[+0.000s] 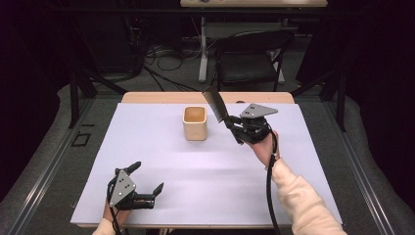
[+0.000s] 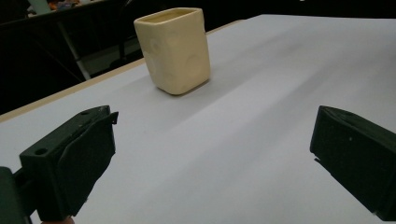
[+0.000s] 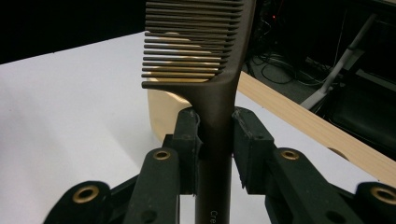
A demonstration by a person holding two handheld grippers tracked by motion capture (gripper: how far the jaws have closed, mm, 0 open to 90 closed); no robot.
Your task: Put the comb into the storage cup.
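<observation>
The right gripper (image 1: 234,128) has its fingers clamped on the comb (image 3: 205,60) handle, raised just beside the cream cup (image 1: 195,123) — picked up, not yet dropped in (my reading). The left gripper (image 1: 147,177) rests released on the tabletop (image 1: 205,166).

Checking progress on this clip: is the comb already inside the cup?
No. The comb is clamped by its handle in the right gripper, raised beside the cup, not in it.
</observation>
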